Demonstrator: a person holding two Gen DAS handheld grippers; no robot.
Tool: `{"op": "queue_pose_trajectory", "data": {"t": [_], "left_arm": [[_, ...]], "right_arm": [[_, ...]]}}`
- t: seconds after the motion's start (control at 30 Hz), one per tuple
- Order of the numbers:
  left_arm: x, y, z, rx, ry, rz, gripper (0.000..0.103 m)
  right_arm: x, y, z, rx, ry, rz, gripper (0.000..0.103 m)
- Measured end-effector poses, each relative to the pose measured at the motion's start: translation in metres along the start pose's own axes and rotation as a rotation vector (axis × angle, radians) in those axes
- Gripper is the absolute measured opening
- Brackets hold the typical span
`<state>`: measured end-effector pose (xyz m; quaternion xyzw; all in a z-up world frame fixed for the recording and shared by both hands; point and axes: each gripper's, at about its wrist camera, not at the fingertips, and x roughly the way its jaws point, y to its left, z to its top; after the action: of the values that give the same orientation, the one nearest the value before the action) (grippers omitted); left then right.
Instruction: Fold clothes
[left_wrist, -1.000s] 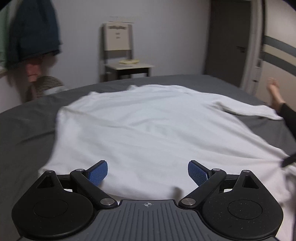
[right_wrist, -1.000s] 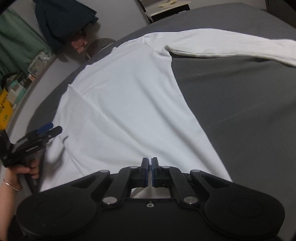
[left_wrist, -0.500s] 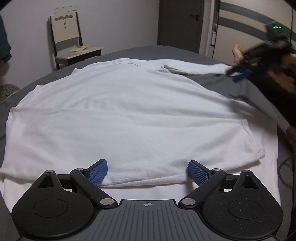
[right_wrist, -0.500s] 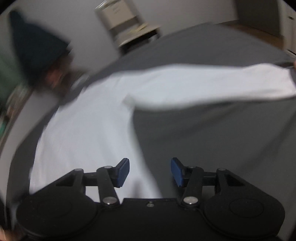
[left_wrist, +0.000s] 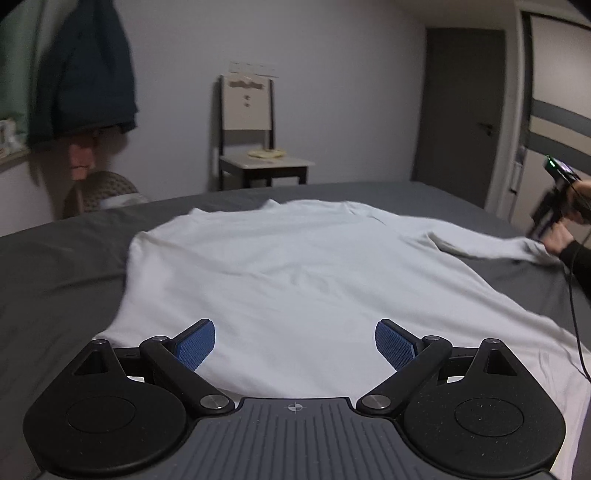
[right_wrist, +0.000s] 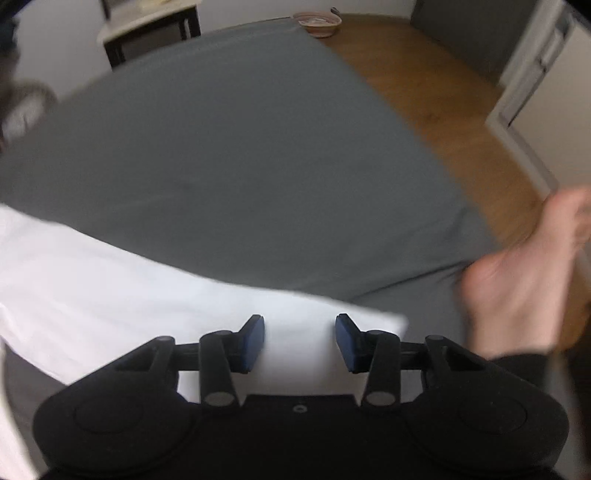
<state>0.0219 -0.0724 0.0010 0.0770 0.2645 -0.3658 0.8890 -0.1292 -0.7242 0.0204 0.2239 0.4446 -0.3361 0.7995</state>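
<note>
A white long-sleeved shirt lies spread flat on the grey bed. My left gripper is open and empty, low over the shirt's near hem. The shirt's right sleeve stretches out to the right, where my right gripper shows by the cuff. In the right wrist view the right gripper is open, with the sleeve's cuff end lying between and just under its blue pads, not pinched.
A chair stands against the far wall behind the bed. Dark clothes hang at the left. A bare foot rests at the bed's right edge, with wooden floor and a basket beyond.
My right gripper let go of the shirt's hem, opened and moved right to the sleeve's cuff end. My left gripper stayed open, shifting its view over the hem.
</note>
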Motion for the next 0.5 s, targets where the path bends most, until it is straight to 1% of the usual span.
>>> {"op": "queue_pose_trajectory", "data": {"t": [0.13,0.23,0.33,0.5], "left_arm": [[-0.007,0.008,0.002,-0.054,-0.042,0.05,0.095],[-0.003,0.006,0.001,-0.066,-0.033,0.064,0.095],[-0.004,0.001,0.002,-0.085,-0.04,0.077,0.095],[-0.011,-0.011,0.007,-0.131,-0.075,0.08,0.095]], "right_arm": [[0.015,-0.026,0.014,-0.046,0.085,0.0,0.039],[0.026,-0.045,0.025,-0.08,0.148,0.0,0.036],[0.037,-0.064,0.035,-0.114,0.211,0.0,0.035],[0.048,-0.08,0.027,-0.054,0.171,0.049,0.036]]}}
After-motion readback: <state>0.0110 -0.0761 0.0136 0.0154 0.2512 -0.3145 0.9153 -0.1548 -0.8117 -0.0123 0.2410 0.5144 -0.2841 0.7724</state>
